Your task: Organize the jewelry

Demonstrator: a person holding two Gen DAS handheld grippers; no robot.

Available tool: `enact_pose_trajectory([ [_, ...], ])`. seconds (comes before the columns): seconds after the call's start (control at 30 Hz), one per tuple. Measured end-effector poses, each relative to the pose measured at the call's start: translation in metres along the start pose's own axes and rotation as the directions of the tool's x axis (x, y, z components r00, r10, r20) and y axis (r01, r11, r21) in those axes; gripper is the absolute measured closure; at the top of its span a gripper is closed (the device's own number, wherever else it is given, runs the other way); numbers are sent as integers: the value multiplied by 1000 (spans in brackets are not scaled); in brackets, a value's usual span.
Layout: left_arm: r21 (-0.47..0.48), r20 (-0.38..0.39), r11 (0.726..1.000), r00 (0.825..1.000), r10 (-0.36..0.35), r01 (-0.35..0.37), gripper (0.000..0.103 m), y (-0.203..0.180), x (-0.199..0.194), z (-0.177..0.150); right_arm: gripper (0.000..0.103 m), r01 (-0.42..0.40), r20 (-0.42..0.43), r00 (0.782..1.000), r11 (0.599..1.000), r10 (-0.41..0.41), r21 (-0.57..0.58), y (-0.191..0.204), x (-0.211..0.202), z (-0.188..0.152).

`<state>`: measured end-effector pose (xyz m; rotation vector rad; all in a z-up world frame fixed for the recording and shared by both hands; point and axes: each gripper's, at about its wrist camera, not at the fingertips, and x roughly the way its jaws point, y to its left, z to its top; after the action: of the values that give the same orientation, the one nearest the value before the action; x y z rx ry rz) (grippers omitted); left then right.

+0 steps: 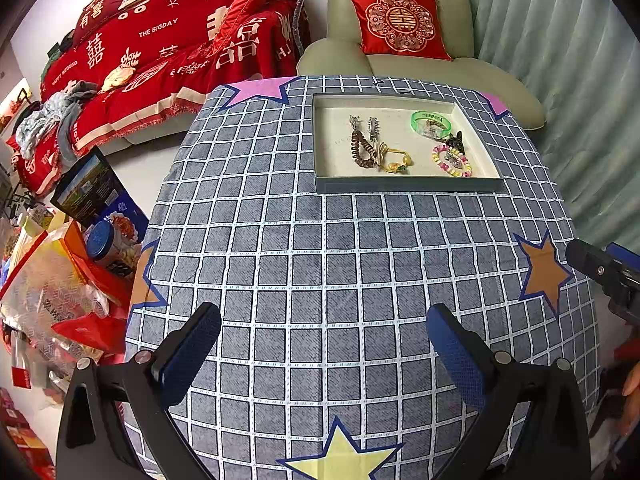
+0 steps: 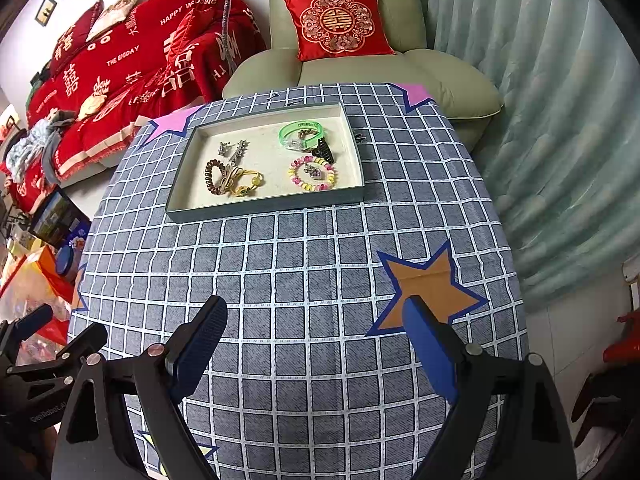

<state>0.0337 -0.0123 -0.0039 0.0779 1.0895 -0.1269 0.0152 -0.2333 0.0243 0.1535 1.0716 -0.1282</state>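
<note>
A: Left wrist view — the left gripper [image 1: 324,354], black arms with blue textured pads, has its jaws spread wide over the grey-blue checked tablecloth [image 1: 280,240]. Nothing between the pads.

B: Same for the right wrist view? The right gripper [image 2: 316,344] looks spread too, empty, one pad overlapping the orange paper star with a blue outline [image 2: 430,286].

A: Agreed. Both hover near the front of the table, well apart from the jewelry.

B: Location of the jewelry: all inside the shallow rectangular grey tray with a cream lining [image 2: 192,210], at the far side of the cloth.

A: Contents, left half: brown coiled spiral hair tie [image 2: 212,180], touching a yellow cord bracelet with pale beads [image 2: 248,184]; two silver metal hair clips [image 2: 233,148] just behind them.

B: Right half: translucent green plastic bangle [image 2: 302,132] at the back, a black claw hair clip [image 2: 325,151] just beside it, and a pink-and-yellow beaded bracelet [image 2: 313,174] in front with a small silvery charm [image 2: 312,170] inside its ring.

A: One small dark item [image 2: 360,136] lies on the cloth just outside the tray's right wall — too small to identify.

B: Background: pale green armchair [image 2: 360,68] holding a red embroidered cushion [image 2: 338,24], red wedding-print throw [image 2: 132,64] on the sofa to the left.

A: In the left wrist view the right gripper's tip shows at the right edge, beside the orange star
</note>
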Motion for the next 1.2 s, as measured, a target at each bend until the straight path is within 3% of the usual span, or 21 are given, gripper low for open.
enact_pose_trajectory([
  [1.2,1,-18,1000,1000,2,-2,0,2,8,3,12,2,-5,1000,1000,-2,-1,3,3,1],
])
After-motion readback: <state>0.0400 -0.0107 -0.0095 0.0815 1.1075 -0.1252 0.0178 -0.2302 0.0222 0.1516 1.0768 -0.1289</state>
